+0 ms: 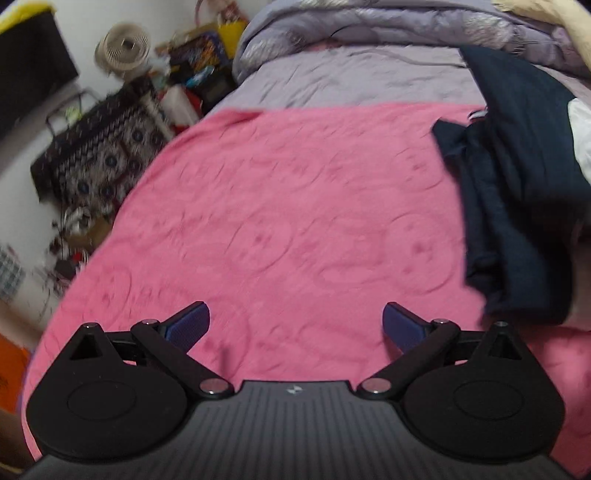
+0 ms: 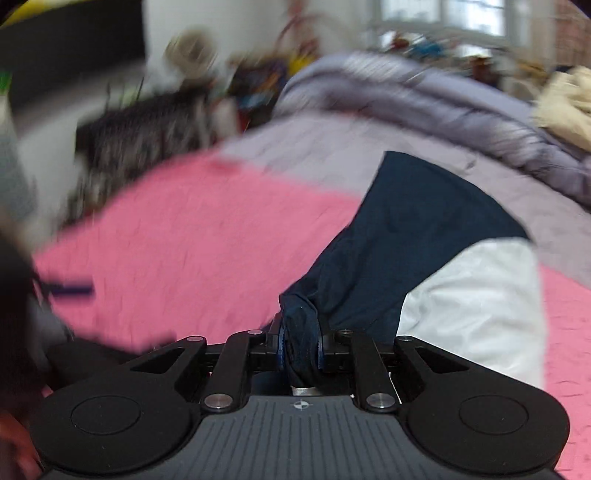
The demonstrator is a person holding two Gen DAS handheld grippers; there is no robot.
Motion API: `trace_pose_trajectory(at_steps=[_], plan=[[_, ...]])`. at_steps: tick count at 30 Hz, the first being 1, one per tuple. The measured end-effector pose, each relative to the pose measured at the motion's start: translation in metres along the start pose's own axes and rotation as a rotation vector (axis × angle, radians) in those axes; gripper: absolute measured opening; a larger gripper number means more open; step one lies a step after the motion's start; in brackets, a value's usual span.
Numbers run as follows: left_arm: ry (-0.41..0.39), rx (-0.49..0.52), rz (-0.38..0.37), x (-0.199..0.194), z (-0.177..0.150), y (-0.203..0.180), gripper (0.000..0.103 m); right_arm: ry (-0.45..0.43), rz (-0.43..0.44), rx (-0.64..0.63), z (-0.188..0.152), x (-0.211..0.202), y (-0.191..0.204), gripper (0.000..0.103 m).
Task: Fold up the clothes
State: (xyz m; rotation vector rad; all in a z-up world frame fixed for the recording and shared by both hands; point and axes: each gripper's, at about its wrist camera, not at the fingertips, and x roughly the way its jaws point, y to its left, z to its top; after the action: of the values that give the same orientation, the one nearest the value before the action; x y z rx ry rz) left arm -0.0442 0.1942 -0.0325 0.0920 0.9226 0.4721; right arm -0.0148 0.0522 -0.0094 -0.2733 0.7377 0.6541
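Garment (image 2: 424,236): navy with a white panel, crumpled, partly lifted off the blanket (image 1: 280,206). One navy bunch pinched at near end. Rest drapes toward the blanket's far right edge, spilling onto the sheet (image 1: 354,79). Folds loose, not flat.

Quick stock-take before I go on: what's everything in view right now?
Garment: one, navy with white panel, right side of bed, bunched end clamped in right gripper.
Blanket: one, pink, spread over bed.
Sheet: one, lilac, beyond blanket.
Quilt: one, lilac, heaped at far end.
Fan: one, beige, left of bed.
Patterned cloth: one, black and white, beside bed.
Left gripper: black, jaws wide, empty, over blanket.
Right gripper: black, jaws closed on garment.
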Motion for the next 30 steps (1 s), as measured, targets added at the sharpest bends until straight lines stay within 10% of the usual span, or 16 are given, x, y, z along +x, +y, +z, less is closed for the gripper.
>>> trace_pose_trajectory(at_steps=[8,11,13,16,19,21,30], plan=[[0.005,-0.016,-0.026,0.003,-0.014,0.005,0.102,-0.076,-0.123,-0.224,-0.027,-0.03,0.022,0.066],[0.004,-0.012,-0.028,0.004,-0.01,0.0,0.102,-0.089,-0.218,-0.328,-0.034,-0.027,0.029,0.062],[-0.001,-0.002,-0.029,0.002,-0.009,-0.002,0.102,-0.047,-0.182,-0.355,-0.034,-0.012,0.037,0.025],[-0.025,0.002,-0.036,-0.007,-0.003,0.006,0.102,-0.051,-0.104,-0.358,-0.028,-0.002,0.06,0.015],[-0.074,0.002,-0.044,-0.02,0.013,0.015,0.101,-0.083,0.026,-0.4,-0.03,-0.011,0.081,0.017],[-0.112,0.019,-0.07,-0.03,0.025,0.017,0.101,-0.104,0.051,-0.41,-0.037,-0.022,0.083,0.039],[-0.296,0.166,-0.301,-0.075,0.055,-0.064,0.102,-0.119,-0.317,-0.075,-0.066,-0.066,-0.057,0.039]])
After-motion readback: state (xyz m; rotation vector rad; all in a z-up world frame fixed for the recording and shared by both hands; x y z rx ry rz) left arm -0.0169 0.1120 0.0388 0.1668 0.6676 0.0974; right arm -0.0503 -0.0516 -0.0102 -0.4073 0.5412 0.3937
